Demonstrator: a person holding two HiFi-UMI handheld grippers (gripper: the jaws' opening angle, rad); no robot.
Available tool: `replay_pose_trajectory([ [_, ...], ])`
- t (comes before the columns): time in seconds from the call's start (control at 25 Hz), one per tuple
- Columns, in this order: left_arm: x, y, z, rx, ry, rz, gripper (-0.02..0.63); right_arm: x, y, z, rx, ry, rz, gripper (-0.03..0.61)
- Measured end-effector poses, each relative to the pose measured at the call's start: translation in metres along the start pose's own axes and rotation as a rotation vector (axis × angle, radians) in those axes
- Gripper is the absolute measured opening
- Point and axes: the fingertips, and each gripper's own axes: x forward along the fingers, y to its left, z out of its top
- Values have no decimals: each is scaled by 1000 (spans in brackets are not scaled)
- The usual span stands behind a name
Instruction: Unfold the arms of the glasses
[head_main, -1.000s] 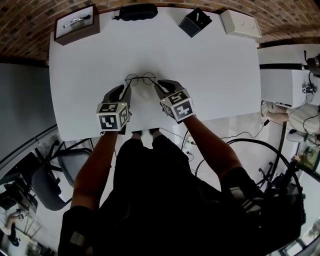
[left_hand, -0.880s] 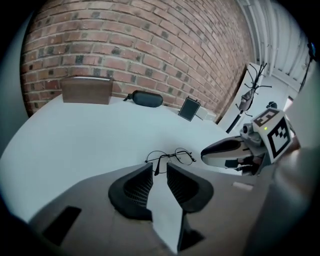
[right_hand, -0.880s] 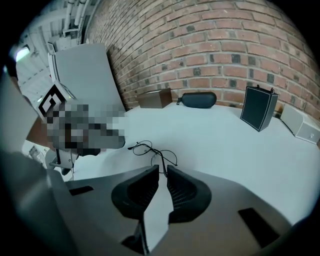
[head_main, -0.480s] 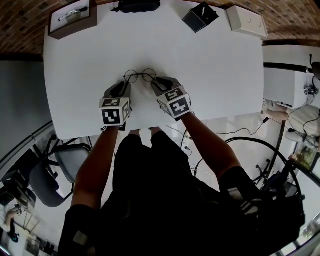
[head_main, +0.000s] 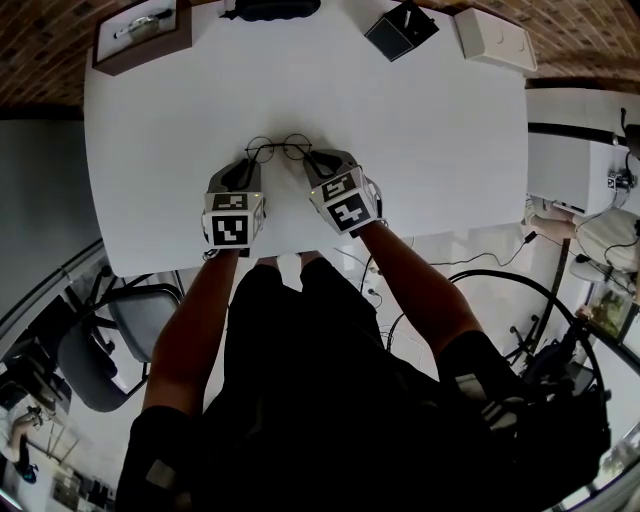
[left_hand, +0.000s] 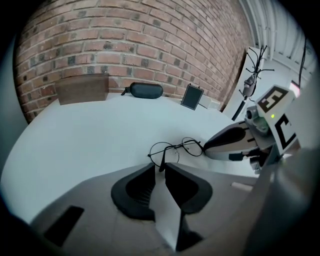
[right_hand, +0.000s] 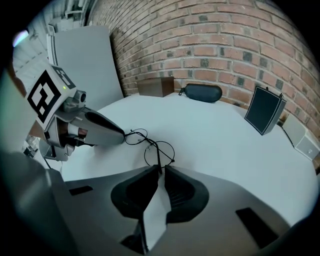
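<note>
Thin round wire glasses (head_main: 280, 150) lie on the white table (head_main: 430, 150), lenses away from me, both arms swung out toward me. My left gripper (head_main: 248, 167) has the tip of the left arm between its dark pads; its jaws have just been closing on it. In the left gripper view the arm of the glasses (left_hand: 175, 148) runs down into the narrow gap of that gripper (left_hand: 161, 167). My right gripper (head_main: 317, 161) grips the other arm the same way after closing. The right gripper view shows that wire of the glasses (right_hand: 159, 150) pinched at this gripper (right_hand: 160, 170).
Along the table's far edge stand a brown wooden box (head_main: 140, 35), a black glasses case (head_main: 270, 8), a small black box (head_main: 400, 28) and a white box (head_main: 495, 42). The near table edge (head_main: 300, 250) runs just behind the grippers. A chair (head_main: 100, 350) stands at lower left.
Both grippers have sunk a little toward the table with the glasses between them, and their marker cubes have tilted slightly. The glasses keep the same spread shape.
</note>
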Motion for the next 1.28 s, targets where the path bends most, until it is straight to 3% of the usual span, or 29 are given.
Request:
replay_pose_trajectory([
  [0.2, 1, -1, 1, 73, 16, 35, 52, 0, 1, 2, -74, 25, -31, 38],
  [0.4, 1, -1, 0, 74, 26, 22, 41, 2, 5, 3, -116, 37, -50, 26],
  [0.68, 0, -5, -4, 53, 45, -6, 37, 1, 4, 3, -59, 17, -24, 21],
  [0.96, -12, -8, 2, 41, -9, -43, 37, -13, 15, 7, -47, -42, 2, 21],
  [1.28, -28, -13, -7, 68, -23, -1, 35, -27, 35, 10, -88, -105, 21, 20],
])
